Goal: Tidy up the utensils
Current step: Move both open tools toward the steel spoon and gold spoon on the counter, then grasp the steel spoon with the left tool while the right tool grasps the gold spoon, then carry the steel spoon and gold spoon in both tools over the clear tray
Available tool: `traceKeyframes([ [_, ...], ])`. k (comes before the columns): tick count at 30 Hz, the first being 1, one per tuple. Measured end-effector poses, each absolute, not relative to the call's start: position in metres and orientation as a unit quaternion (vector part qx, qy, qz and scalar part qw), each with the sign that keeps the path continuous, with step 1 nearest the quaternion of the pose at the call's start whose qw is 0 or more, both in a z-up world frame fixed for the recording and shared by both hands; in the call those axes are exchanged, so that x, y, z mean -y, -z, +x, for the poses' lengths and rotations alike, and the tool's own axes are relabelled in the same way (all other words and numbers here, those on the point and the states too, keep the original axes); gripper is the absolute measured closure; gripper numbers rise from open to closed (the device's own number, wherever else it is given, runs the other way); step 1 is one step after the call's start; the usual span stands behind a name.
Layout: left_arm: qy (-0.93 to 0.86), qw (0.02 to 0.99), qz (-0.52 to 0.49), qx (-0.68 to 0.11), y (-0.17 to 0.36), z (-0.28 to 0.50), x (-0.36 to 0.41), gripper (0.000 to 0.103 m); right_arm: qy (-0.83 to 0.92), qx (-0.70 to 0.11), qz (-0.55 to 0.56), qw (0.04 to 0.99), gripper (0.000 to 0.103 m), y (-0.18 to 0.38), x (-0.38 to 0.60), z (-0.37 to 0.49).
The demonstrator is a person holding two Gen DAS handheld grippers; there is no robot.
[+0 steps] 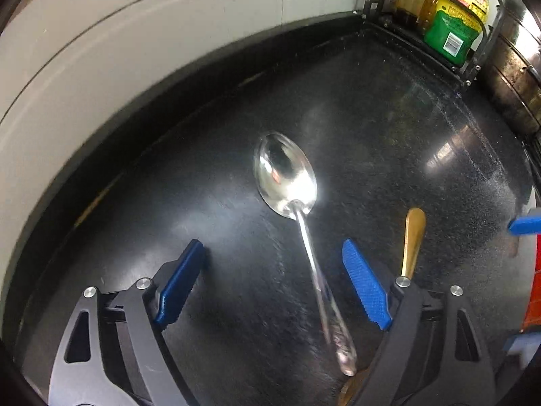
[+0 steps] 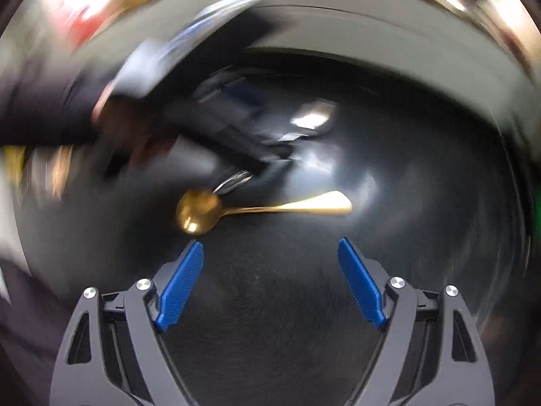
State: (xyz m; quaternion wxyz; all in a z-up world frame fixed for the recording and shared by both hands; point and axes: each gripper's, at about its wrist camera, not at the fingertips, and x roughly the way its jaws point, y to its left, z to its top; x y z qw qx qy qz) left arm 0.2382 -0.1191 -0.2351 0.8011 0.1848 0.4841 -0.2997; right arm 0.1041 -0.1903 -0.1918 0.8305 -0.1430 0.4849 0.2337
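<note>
A silver spoon (image 1: 285, 176) lies on the black counter (image 1: 389, 128), bowl up and far. Its handle runs back between the fingers of my left gripper (image 1: 273, 244), nearer the right-hand pad; the jaws are open and neither pad touches it. A gold spoon (image 1: 414, 237) lies just right of that finger. In the blurred right wrist view the gold spoon (image 2: 209, 209) lies crosswise, bowl left, just beyond my open right gripper (image 2: 270, 243), which holds nothing. The silver spoon's handle end (image 2: 233, 181) meets the gold bowl. Beyond it the left gripper is a dark blur.
A black wire rack (image 1: 473, 64) with oil bottles (image 1: 453, 23) stands in the far right corner, a steel container (image 1: 514, 67) beside it. A grey wall (image 1: 135, 50) borders the counter on the left and far side. Something red (image 1: 534, 291) sits at the right edge.
</note>
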Motion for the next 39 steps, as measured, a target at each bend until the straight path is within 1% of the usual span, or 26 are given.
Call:
traceKeyframes([
  [2, 0.316, 0.797, 0.188, -0.479, 0.235, 0.244, 0.118, 0.021, -0.296, -0.470, -0.230, 0.799, 0.024, 0.204, 0.174, 0.107],
  [4, 0.329, 0.793, 0.197, -0.473, 0.236, 0.249, 0.118, 0.021, -0.345, -0.463, -0.288, 0.764, 0.024, 0.218, 0.166, 0.115],
  [6, 0.337, 0.791, 0.204, -0.467, 0.236, 0.253, 0.118, 0.021, -0.377, -0.455, -0.322, 0.740, 0.028, 0.225, 0.163, 0.122],
  [8, 0.344, 0.790, 0.208, -0.463, 0.236, 0.255, 0.120, 0.021, -0.407, -0.440, -0.353, 0.719, 0.029, 0.229, 0.160, 0.129],
  [10, 0.354, 0.788, 0.209, -0.458, 0.236, 0.256, 0.119, 0.021, -0.430, -0.430, -0.363, 0.706, 0.033, 0.230, 0.159, 0.137],
  [14, 0.361, 0.795, 0.210, -0.441, 0.236, 0.257, 0.116, 0.028, -0.474, -0.443, -0.344, 0.679, 0.033, 0.232, 0.159, 0.160],
  [17, 0.358, 0.800, 0.213, -0.432, 0.235, 0.255, 0.111, 0.032, -0.485, -0.443, -0.336, 0.674, 0.042, 0.231, 0.162, 0.167],
  [18, 0.355, 0.802, 0.211, -0.432, 0.235, 0.255, 0.110, 0.033, -0.487, -0.442, -0.336, 0.674, 0.051, 0.230, 0.164, 0.166],
  [19, 0.353, 0.802, 0.210, -0.434, 0.235, 0.255, 0.111, 0.033, -0.490, -0.442, -0.334, 0.673, 0.064, 0.229, 0.166, 0.165],
  [20, 0.353, 0.802, 0.210, -0.434, 0.235, 0.255, 0.110, 0.033, -0.492, -0.442, -0.334, 0.672, 0.072, 0.228, 0.167, 0.163],
  [21, 0.353, 0.802, 0.210, -0.433, 0.234, 0.254, 0.108, 0.033, -0.494, -0.442, -0.334, 0.669, 0.084, 0.228, 0.168, 0.159],
  [22, 0.353, 0.803, 0.210, -0.433, 0.234, 0.253, 0.108, 0.033, -0.493, -0.443, -0.336, 0.669, 0.090, 0.227, 0.168, 0.155],
  [26, 0.353, 0.802, 0.210, -0.434, 0.234, 0.253, 0.108, 0.033, -0.474, -0.453, -0.336, 0.676, 0.095, 0.227, 0.175, 0.133],
  [28, 0.352, 0.802, 0.213, -0.432, 0.234, 0.251, 0.109, 0.035, -0.460, -0.460, -0.333, 0.683, 0.097, 0.229, 0.174, 0.121],
  [29, 0.353, 0.803, 0.213, -0.430, 0.233, 0.249, 0.110, 0.041, -0.449, -0.472, -0.320, 0.688, 0.098, 0.228, 0.177, 0.116],
  [30, 0.354, 0.803, 0.214, -0.428, 0.233, 0.247, 0.112, 0.052, -0.442, -0.480, -0.310, 0.691, 0.098, 0.227, 0.175, 0.115],
  [31, 0.353, 0.805, 0.215, -0.426, 0.231, 0.243, 0.114, 0.060, -0.431, -0.491, -0.297, 0.697, 0.098, 0.227, 0.179, 0.110],
  [32, 0.351, 0.806, 0.216, -0.425, 0.231, 0.240, 0.116, 0.073, -0.422, -0.496, -0.289, 0.702, 0.098, 0.226, 0.180, 0.108],
  [33, 0.346, 0.808, 0.217, -0.425, 0.231, 0.237, 0.119, 0.081, -0.412, -0.503, -0.276, 0.708, 0.098, 0.226, 0.183, 0.103],
  [34, 0.339, 0.811, 0.216, -0.426, 0.230, 0.235, 0.122, 0.084, -0.403, -0.511, -0.262, 0.713, 0.099, 0.226, 0.185, 0.100],
  [35, 0.334, 0.812, 0.213, -0.428, 0.230, 0.233, 0.125, 0.092, -0.383, -0.517, -0.244, 0.726, 0.099, 0.226, 0.190, 0.096],
  [36, 0.329, 0.814, 0.211, -0.430, 0.230, 0.233, 0.128, 0.096, -0.370, -0.519, -0.231, 0.735, 0.100, 0.225, 0.193, 0.092],
  [37, 0.316, 0.817, 0.205, -0.436, 0.230, 0.231, 0.131, 0.097, -0.354, -0.524, -0.213, 0.745, 0.103, 0.225, 0.199, 0.089],
  [39, 0.301, 0.820, 0.195, -0.446, 0.229, 0.229, 0.133, 0.098, -0.331, -0.528, -0.176, 0.762, 0.103, 0.220, 0.208, 0.086],
])
